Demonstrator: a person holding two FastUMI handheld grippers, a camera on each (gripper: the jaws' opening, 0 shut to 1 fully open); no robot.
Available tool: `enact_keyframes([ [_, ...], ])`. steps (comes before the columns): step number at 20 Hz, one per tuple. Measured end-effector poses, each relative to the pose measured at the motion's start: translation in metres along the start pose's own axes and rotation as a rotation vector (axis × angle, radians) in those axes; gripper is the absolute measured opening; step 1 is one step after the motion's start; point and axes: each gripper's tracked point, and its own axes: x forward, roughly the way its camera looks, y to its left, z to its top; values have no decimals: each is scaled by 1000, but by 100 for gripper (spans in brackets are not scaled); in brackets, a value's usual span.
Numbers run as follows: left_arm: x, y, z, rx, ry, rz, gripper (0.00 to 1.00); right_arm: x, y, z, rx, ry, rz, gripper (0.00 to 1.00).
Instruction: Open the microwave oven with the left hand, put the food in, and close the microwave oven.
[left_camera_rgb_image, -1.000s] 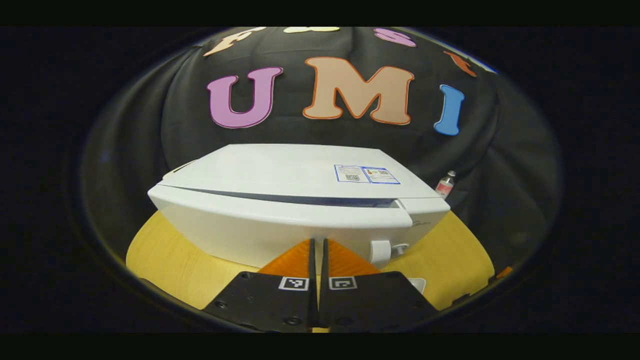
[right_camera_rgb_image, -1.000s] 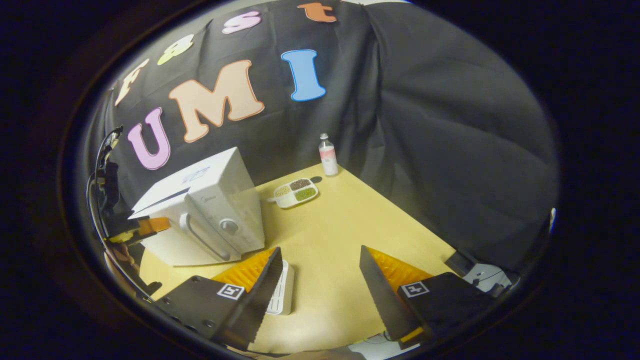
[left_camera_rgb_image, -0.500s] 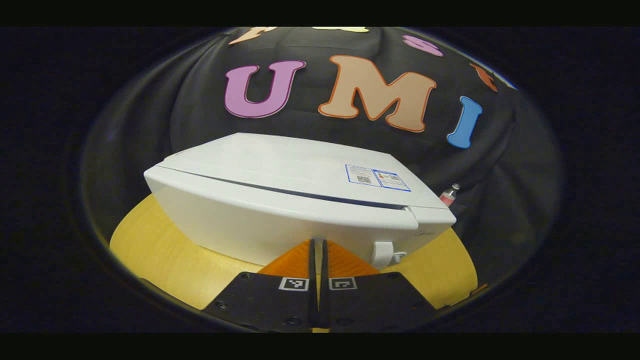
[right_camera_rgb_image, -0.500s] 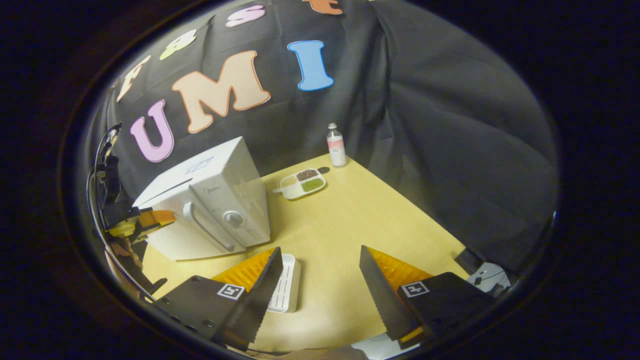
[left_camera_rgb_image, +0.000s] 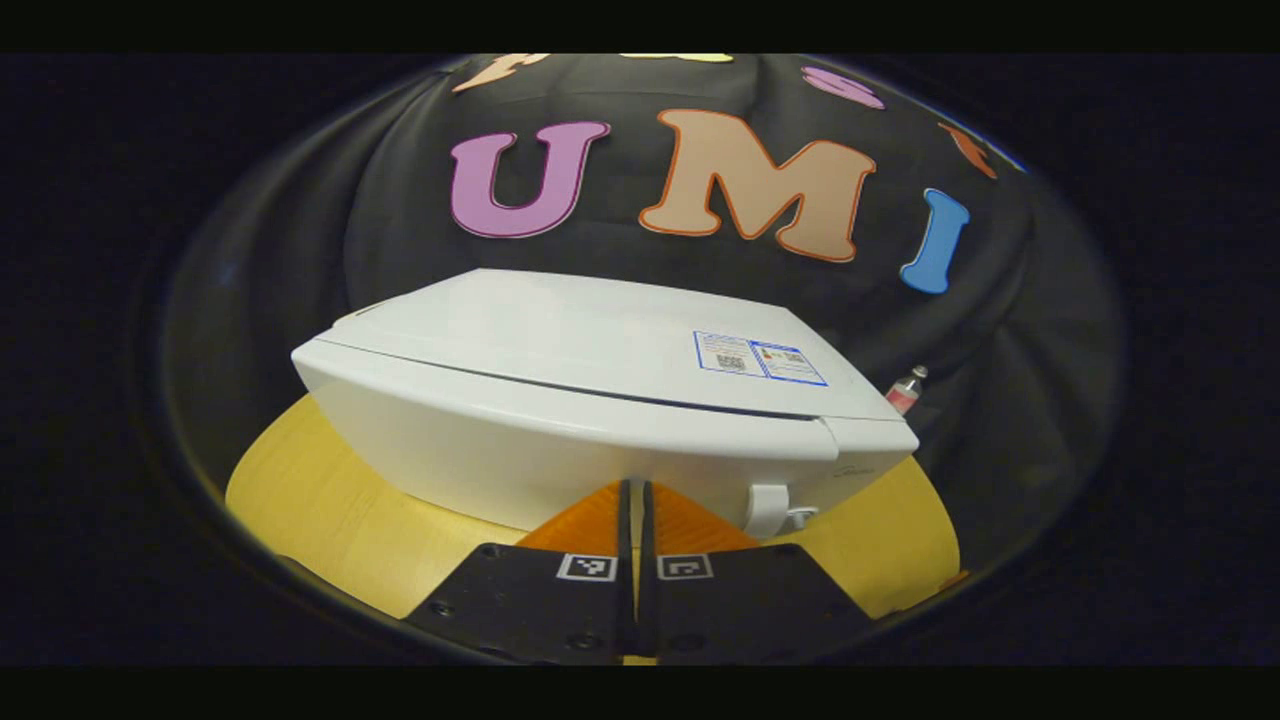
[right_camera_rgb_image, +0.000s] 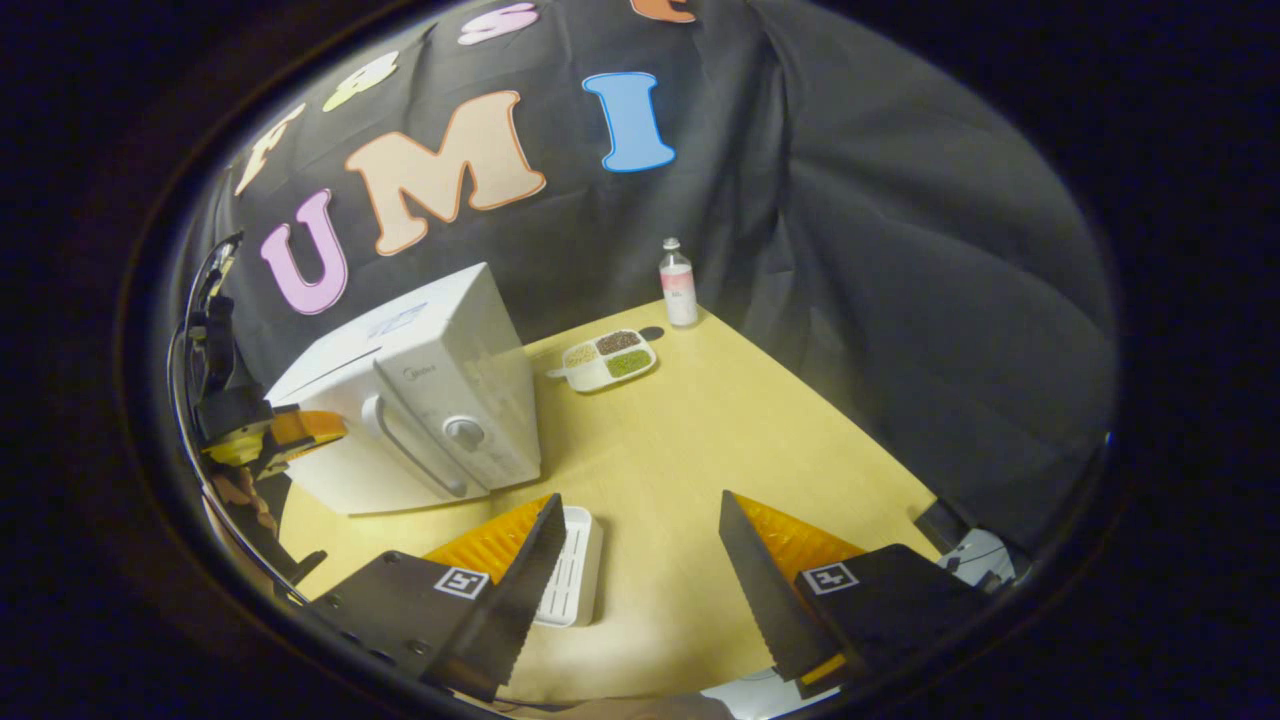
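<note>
Microwave (left_camera_rgb_image: 600, 400) sat on your wooden table (left_camera_rgb_image: 300, 510) toward its left side, its door (left_camera_rgb_image: 520, 455) nearly shut with a thin dark gap along the top edge. Your left tongs (left_camera_rgb_image: 634, 495) were right in front of that door, just left of the handle (left_camera_rgb_image: 768, 508), fingers pressed together with nothing between them; whether the tips touched the door, I could not tell. In the right gripper view the microwave (right_camera_rgb_image: 420, 400) stood well apart from your right tongs (right_camera_rgb_image: 640, 530), which hung wide open and empty over the table (right_camera_rgb_image: 700, 440). A white tray (right_camera_rgb_image: 572, 568) lay by their left finger, and the divided food dish (right_camera_rgb_image: 605, 360) rested beyond the microwave, near a small bottle (right_camera_rgb_image: 678, 284) at the far edge. Your left tongs (right_camera_rgb_image: 300, 432) showed there too, at the door's front. Compared with a second before, the gap along the door had narrowed, and the microwave sat a little lower and nearer in the right gripper view.
</note>
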Motion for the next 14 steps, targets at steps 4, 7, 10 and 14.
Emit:
enact_keyframes([
  [4, -1, -2, -1, -42, 8, -4, 3, -3, -2, 4, 1, -16, 2, 97],
  [7, -2, -1, -3, -59, 12, -9, 0, -5, 0, 5, -5, -28, 16, 97],
  [10, -3, -1, -1, -64, 5, -14, 0, -9, 3, 8, -11, -48, 29, 93],
  [14, -5, 1, 1, -54, 3, -27, 0, -13, 5, 7, -42, -54, 45, 97],
])
